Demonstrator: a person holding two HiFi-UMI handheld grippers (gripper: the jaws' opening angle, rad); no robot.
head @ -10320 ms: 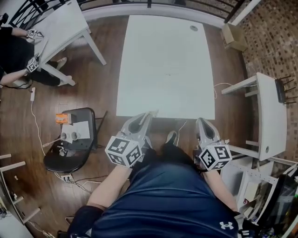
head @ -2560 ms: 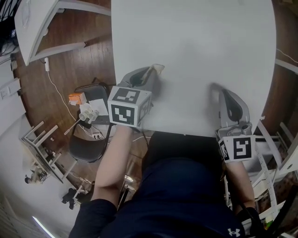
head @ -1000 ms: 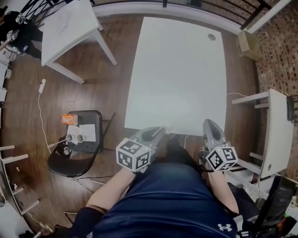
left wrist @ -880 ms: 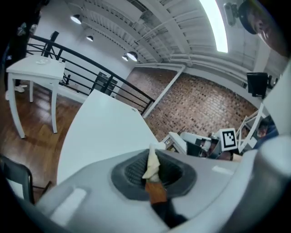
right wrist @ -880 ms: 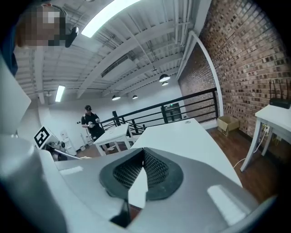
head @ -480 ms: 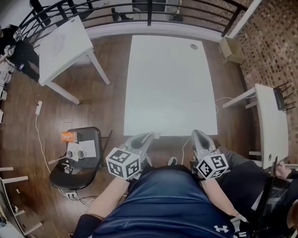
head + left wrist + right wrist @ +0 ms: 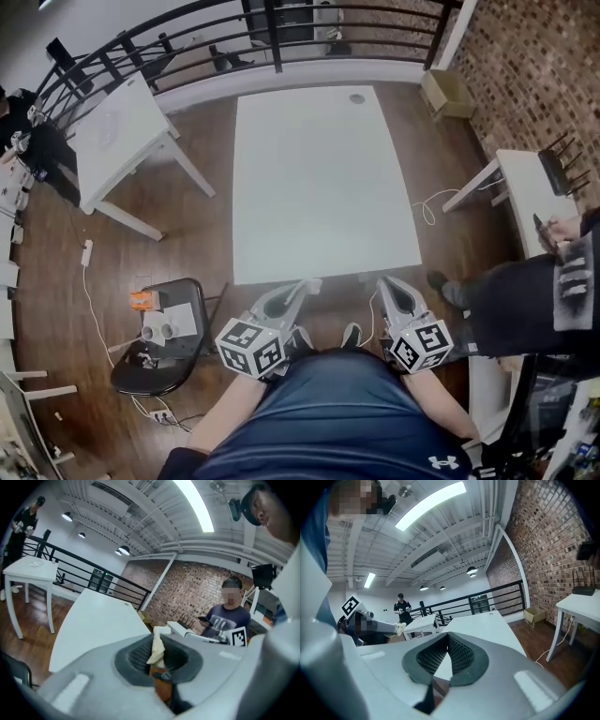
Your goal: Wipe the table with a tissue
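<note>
The white table (image 7: 319, 178) stands ahead of me, its top bare. My left gripper (image 7: 305, 286) hangs just off the near edge, shut on a crumpled cream tissue (image 7: 312, 283). In the left gripper view the tissue (image 7: 157, 648) is pinched between the dark pads, and the table (image 7: 93, 620) stretches away beyond them. My right gripper (image 7: 384, 284) hovers off the same edge, further right. In the right gripper view its jaws (image 7: 448, 635) meet at the tips with nothing between them. That view also catches the tissue (image 7: 400, 628) at the left gripper's tip.
A second white table (image 7: 117, 127) stands at the left, a black chair (image 7: 169, 361) with cups near it. A railing (image 7: 187, 37) runs along the back. A white desk (image 7: 530, 197) and a person's sleeve (image 7: 525, 300) are at the right. A cable (image 7: 427, 206) lies on the floor.
My left gripper was over the table with the tissue 2.6 s ago; both grippers are now back off the near edge. A person has come in at the right.
</note>
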